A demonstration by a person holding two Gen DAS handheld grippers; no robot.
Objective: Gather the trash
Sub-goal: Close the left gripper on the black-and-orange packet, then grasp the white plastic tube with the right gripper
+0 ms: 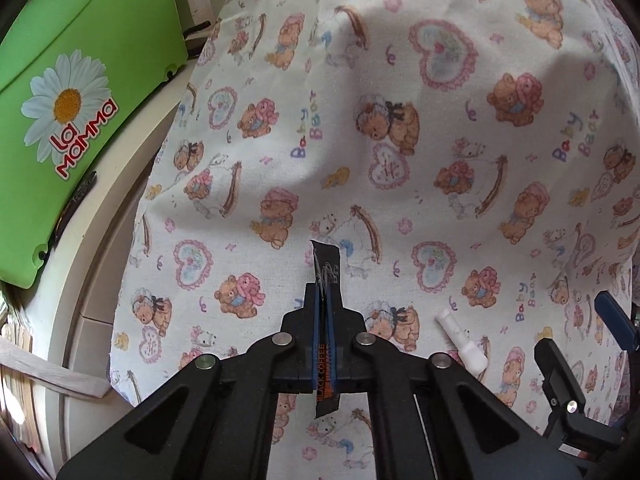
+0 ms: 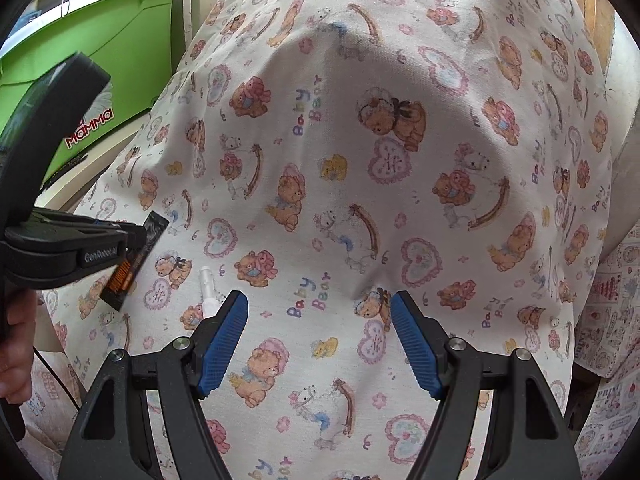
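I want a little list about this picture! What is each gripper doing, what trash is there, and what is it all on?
left gripper: shut on the black coffee sachet, held above the cloth
right gripper: open, holding nothing
trash still lying there: a small white plastic piece, close to the right gripper's left finger
surface: teddy bear cloth with hearts
nearby: green bin with a daisy sticker, on the left

Setting: a home interior; the worktop [image 2: 400,80] is draped in a nursery-print cloth [image 1: 360,140] showing teddy bears, hearts and "Baby Bear" lettering. A green plastic household bin [image 1: 80,60] bearing a daisy and "La Mamma" stands at left; another patterned fabric [image 2: 612,320] lies at right.
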